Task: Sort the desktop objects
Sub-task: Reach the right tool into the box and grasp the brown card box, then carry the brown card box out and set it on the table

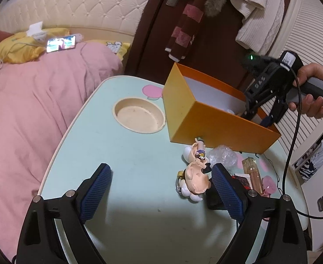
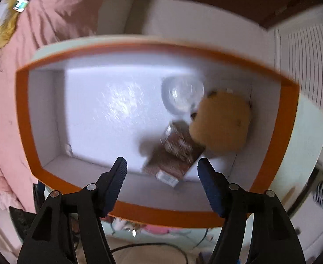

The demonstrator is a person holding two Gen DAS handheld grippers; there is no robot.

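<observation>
Orange box (image 2: 287,118) under my right claw (image 2: 161,165), toys waiting on the pale green desk (image 1: 126,154).

My right claw hangs over the box with its jaws apart and nothing clamped; a brown packet (image 2: 174,151) lies below them beside a tan plush (image 2: 223,123) and a clear dome (image 2: 182,94), its print too blurred to read. My left claw (image 1: 161,176) stands wide apart above the desk, a cartoon figurine (image 1: 196,176) just beside its right finger. "DAS" shows on the right claw's body.
</observation>
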